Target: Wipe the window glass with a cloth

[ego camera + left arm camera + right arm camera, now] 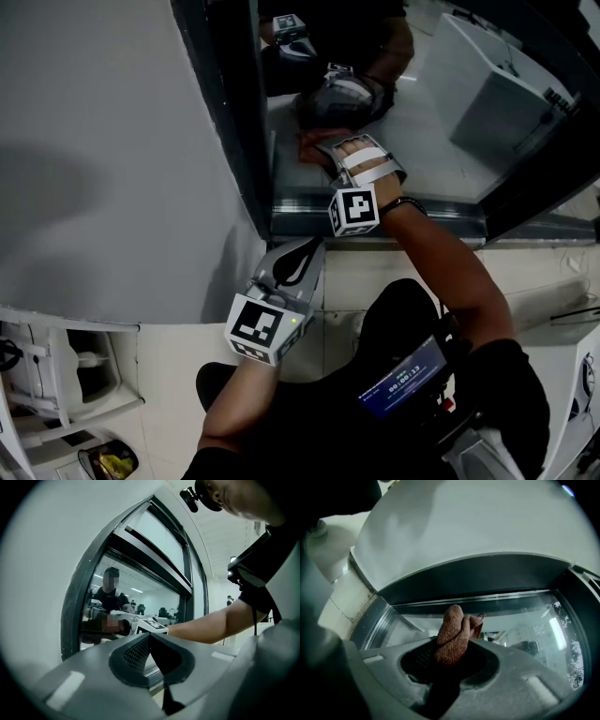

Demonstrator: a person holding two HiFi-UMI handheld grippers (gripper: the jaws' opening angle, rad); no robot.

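The window glass [427, 131] sits in a dark frame [234, 122]. My right gripper [328, 152] is held up against the lower left part of the pane, shut on a reddish-brown cloth [307, 145]. In the right gripper view the bunched cloth [452, 637] sticks out between the jaws and meets the glass [515, 620] near the frame's corner. My left gripper [292, 267] hangs lower, below the sill and by the wall. It is shut with nothing in it, and in its own view [157, 665] it points at the window.
A grey-white wall [103, 141] fills the left side. A white rack [66, 375] stands at the lower left. A device with a lit screen [408, 377] hangs on the person's chest. A white box [497, 94] and the person's reflection show in the glass.
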